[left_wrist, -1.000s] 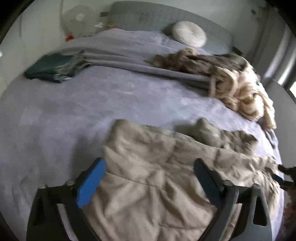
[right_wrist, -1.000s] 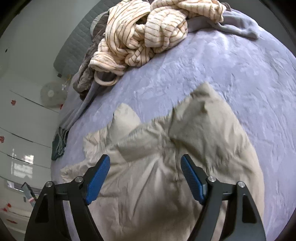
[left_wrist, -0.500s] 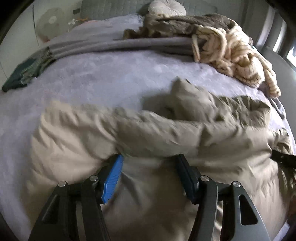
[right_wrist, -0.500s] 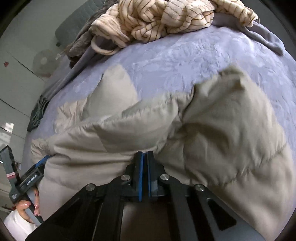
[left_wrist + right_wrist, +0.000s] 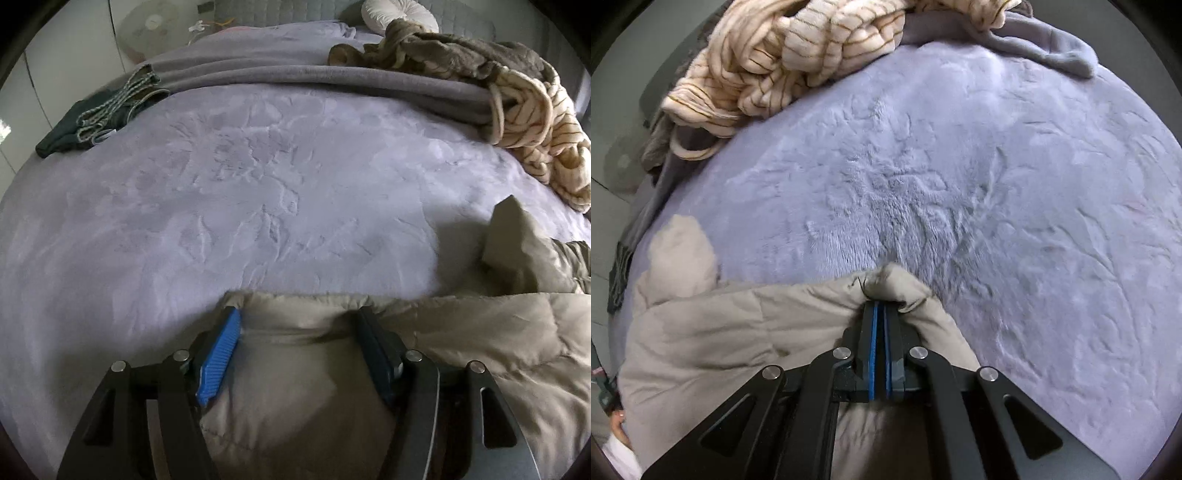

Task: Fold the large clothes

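Your right hand-held gripper [image 5: 880, 314] is clamped on the beige jacket [image 5: 480, 332] hem; left hand-held gripper [image 5: 295, 325] has been opening slightly, straddling it. Hem runs across, bed [image 5: 258, 192] ahead.

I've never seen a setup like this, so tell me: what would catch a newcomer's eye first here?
Probably the puffy beige jacket lying at the near edge of the lavender plush bed cover, with the right tongs pinched shut on a bunched bit of its edge. The left tongs straddle another stretch of that edge, a thick fold between the pads. At the far side sits a rumpled cream striped blanket.
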The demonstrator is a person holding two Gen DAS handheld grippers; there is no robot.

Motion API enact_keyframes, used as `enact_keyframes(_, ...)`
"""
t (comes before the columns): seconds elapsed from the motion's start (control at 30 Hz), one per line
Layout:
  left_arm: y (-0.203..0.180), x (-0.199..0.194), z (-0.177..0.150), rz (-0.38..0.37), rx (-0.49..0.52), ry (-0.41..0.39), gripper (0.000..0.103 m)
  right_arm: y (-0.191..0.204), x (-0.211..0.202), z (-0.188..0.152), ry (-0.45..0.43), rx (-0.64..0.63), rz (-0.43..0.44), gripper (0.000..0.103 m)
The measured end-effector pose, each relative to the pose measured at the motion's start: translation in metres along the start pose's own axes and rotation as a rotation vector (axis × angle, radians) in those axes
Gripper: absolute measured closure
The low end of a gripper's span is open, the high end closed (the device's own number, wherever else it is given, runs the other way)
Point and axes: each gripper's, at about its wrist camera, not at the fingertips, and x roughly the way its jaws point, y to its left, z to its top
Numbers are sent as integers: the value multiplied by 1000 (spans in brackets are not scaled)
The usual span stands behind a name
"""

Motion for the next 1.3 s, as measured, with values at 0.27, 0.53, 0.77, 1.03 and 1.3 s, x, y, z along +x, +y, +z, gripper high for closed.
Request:
enact_keyframes(0.27,3,-23,6,41,2,5,36,12,1,-3,-3,-51,-74,97)
enact_keyframes(0.53,12,-91,-20,-21,62,-37,36,24,-59,-32,-53,-52,3,96)
enact_keyframes(0.77,23,-120,-63,-62,5,38,36,14,-94,-73,-32,28,92,81)
enact_keyframes(1.03,24,-146,-110,-92,-40,112,36,13,-121,-125,11,47,146,80)
enact_keyframes(1.3,26,-168,-141,-95,-71,130,6,3,-135,-175,55,116,187,66)
